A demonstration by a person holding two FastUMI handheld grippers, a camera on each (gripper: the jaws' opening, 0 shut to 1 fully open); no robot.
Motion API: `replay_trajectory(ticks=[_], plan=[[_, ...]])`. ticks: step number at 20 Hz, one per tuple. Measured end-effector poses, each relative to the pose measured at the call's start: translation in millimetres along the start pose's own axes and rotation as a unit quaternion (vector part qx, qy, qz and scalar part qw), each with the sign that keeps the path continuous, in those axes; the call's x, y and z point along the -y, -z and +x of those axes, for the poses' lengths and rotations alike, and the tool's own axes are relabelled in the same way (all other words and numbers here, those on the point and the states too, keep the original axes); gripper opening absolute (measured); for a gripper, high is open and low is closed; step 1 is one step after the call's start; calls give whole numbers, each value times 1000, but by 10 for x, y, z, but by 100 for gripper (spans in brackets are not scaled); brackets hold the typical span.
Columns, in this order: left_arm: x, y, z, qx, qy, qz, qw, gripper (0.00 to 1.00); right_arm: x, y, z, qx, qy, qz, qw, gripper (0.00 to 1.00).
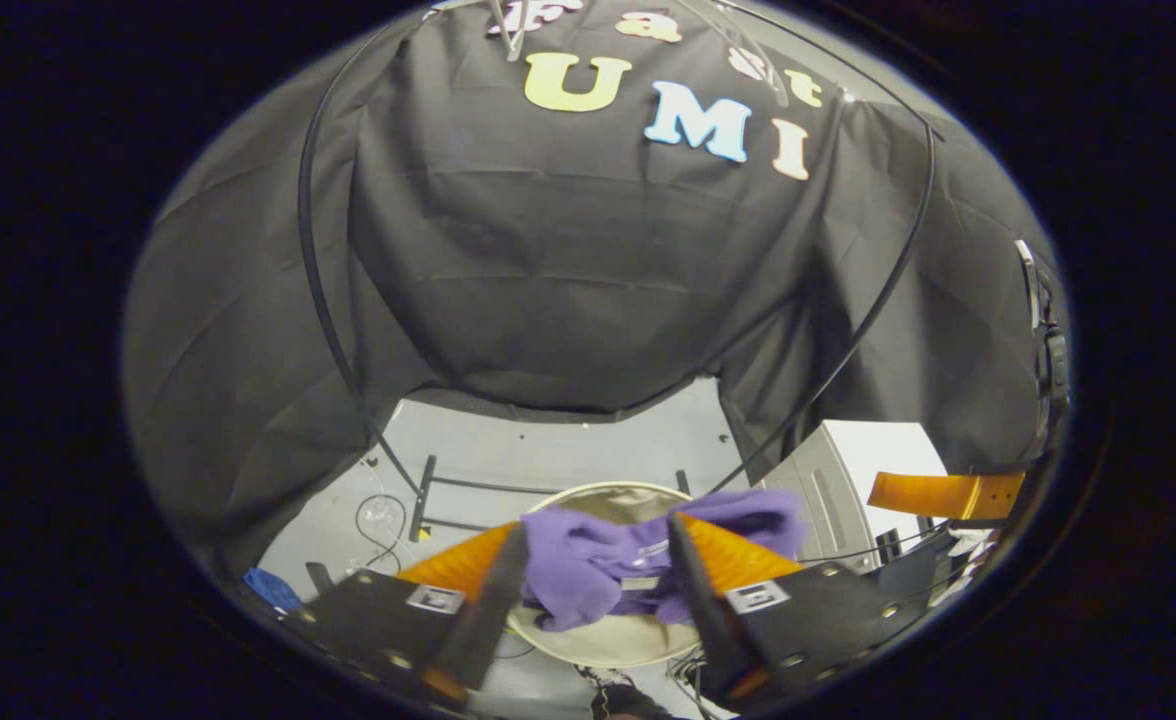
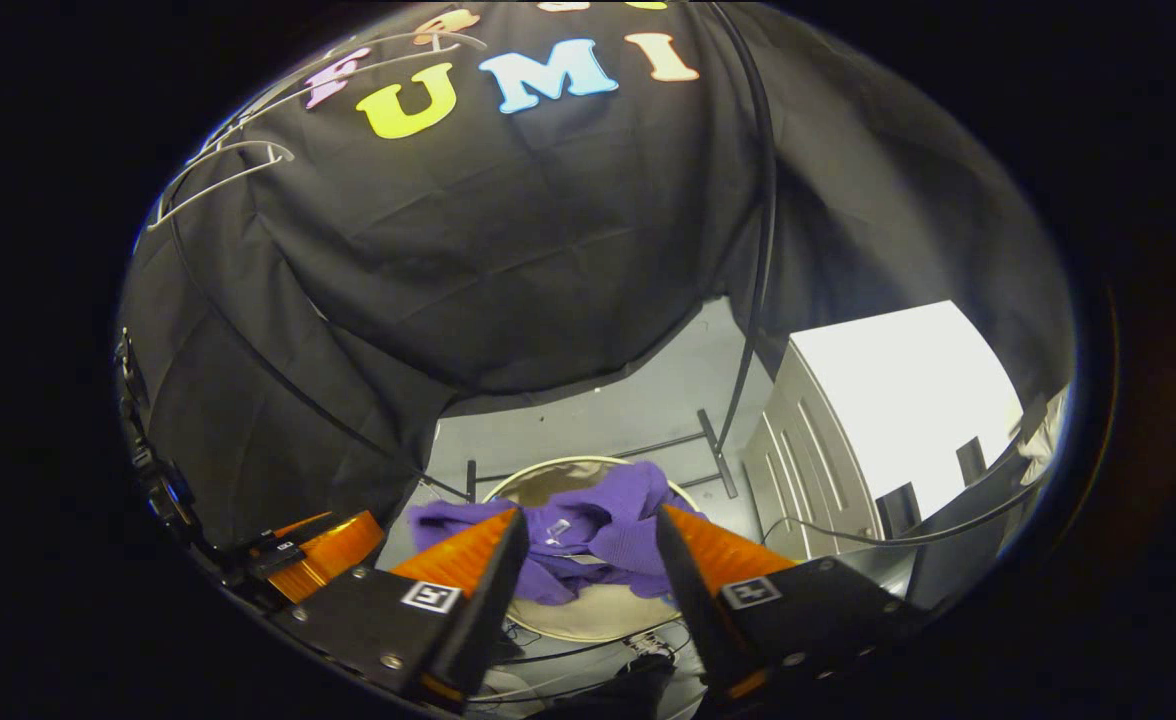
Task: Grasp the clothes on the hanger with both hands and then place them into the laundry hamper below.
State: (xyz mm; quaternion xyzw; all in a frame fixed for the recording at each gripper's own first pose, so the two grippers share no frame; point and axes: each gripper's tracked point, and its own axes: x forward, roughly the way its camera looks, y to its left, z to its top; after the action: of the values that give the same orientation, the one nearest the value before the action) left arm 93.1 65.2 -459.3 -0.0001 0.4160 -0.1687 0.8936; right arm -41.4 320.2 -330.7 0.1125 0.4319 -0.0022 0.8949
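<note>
A purple garment [image 1: 588, 570] lies crumpled in the round, pale laundry hamper [image 1: 603, 645] on the floor below, spilling over its rim. My left gripper [image 1: 596, 527] hangs above it, open, with nothing between its fingers. In the right gripper view the same garment [image 2: 603, 540] lies across the hamper [image 2: 588, 615], and my right gripper [image 2: 590, 513] is open above it too. Each gripper also shows off to the side in the other's view: the right gripper [image 1: 948, 495] and the left gripper [image 2: 323, 550]. Bare white hangers [image 2: 223, 165] hang at the top.
A white cabinet [image 2: 898, 400] stands right of the hamper. The rack's thin black frame [image 1: 313, 300] arches over the black cloth wall, and its base bars [image 1: 428, 500] rest on the grey floor behind the hamper. Cables [image 1: 378, 520] and a blue object [image 1: 268, 585] lie to the left.
</note>
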Motion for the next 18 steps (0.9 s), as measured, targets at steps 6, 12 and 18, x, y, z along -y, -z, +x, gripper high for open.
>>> replay_trajectory(ticks=[6,12,18], plan=[[-3,-519,-336,55,-24,-19,998,95,452,-287,-342,54,35,-21,998,95],[77,-1558,-1235,168,-18,5,986,95,678,-986,-850,138,47,-29,989,96],[192,-2578,-2332,296,-19,28,955,99,399,-2200,-1624,313,17,-58,948,92]])
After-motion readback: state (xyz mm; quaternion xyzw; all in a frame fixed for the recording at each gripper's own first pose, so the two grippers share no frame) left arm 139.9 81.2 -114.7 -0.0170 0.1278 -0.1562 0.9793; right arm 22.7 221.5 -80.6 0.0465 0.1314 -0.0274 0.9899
